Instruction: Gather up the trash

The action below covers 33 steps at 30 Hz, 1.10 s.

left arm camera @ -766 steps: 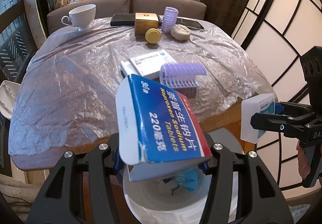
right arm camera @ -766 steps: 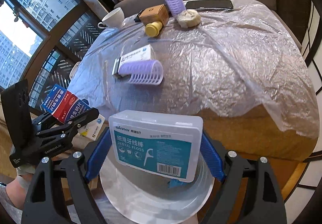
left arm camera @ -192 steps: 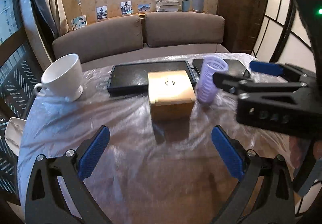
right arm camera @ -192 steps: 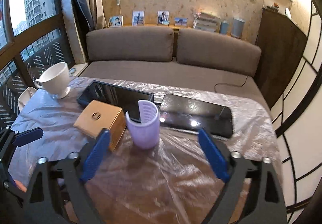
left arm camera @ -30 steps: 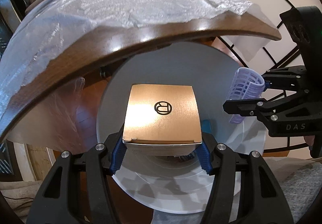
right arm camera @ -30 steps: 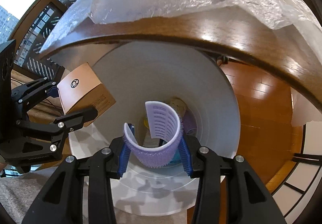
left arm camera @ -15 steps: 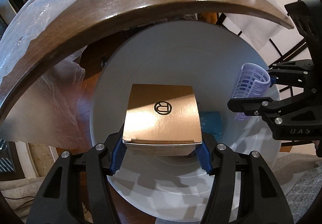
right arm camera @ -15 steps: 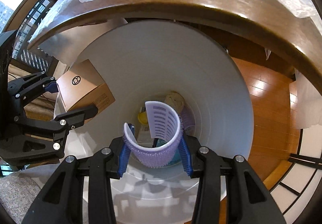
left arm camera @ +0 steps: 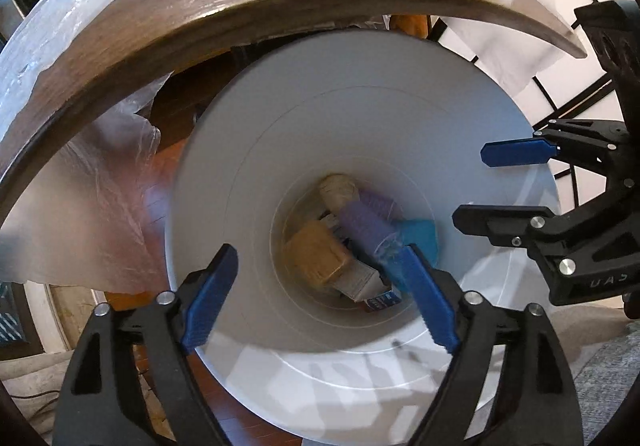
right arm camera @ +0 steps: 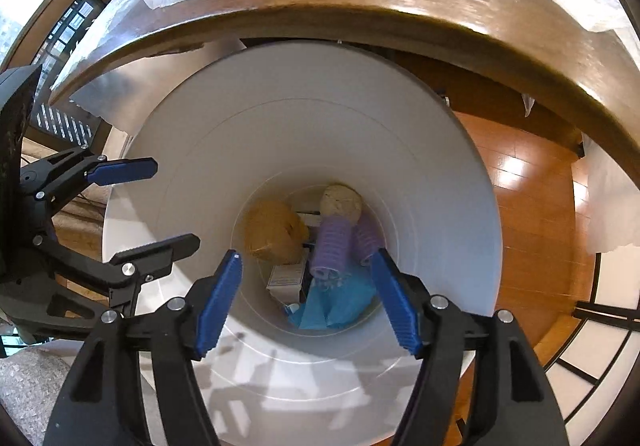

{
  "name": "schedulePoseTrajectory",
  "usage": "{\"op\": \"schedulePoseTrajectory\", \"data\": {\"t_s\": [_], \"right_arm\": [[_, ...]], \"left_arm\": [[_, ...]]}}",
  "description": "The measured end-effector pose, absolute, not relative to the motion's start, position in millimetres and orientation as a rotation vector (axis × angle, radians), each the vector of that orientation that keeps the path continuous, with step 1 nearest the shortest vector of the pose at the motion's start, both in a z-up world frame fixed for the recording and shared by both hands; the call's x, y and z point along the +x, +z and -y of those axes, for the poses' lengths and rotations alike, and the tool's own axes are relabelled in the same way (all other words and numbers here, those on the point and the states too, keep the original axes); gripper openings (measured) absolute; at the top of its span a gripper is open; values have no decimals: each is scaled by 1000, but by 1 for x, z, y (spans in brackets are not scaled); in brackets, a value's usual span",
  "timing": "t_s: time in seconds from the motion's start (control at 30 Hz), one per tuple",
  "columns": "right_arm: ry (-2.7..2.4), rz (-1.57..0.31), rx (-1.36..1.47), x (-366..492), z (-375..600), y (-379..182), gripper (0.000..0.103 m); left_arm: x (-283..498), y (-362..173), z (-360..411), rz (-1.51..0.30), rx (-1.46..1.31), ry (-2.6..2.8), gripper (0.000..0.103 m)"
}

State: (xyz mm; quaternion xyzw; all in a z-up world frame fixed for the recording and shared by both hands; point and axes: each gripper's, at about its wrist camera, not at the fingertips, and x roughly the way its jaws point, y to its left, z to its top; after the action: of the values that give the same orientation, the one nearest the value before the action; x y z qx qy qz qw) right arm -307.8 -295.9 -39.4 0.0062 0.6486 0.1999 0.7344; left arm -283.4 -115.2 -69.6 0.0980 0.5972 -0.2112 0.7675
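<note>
Left tool: your left tool (left arm camera: 320, 290) hangs spread over the white trash bin (left arm camera: 248, 173), gripping nothing.
Right tool: your right tool (right arm camera: 308, 298) is spread too, nothing between its blue pads (right arm camera: 218, 300); "DAS" shows mirrored on its body at 3 o'clock in your left view.
Trash: the tan box (right arm camera: 274, 232), two purple hair rollers (right arm camera: 330, 248), a beige lump (right arm camera: 340, 203) and blue wrapper (right arm camera: 336, 306) lie at the bin bottom.
Print: a small white carton (right arm camera: 286, 280) lies there; its text is unreadable.
Surface: the plastic-covered wooden surface (right arm camera: 360, 1) arcs across 12 o'clock.
</note>
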Motion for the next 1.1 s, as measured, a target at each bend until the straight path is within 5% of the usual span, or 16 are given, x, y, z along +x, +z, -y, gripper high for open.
{"op": "schedulePoseTrajectory", "data": {"t_s": [0.4,0.53,1.1], "right_arm": [[413,-1401,27,-311,300,-34,99],[397,-1386,15,-311,299,-33,99],[365,-1345,36,-312,313,-12,99]], "left_arm": [[-284,-73,124,-1285,235,-433,89],[-282,-76,119,-1311,180,-447,100],[-285,-61,117,-1264,205,-411,101]]}}
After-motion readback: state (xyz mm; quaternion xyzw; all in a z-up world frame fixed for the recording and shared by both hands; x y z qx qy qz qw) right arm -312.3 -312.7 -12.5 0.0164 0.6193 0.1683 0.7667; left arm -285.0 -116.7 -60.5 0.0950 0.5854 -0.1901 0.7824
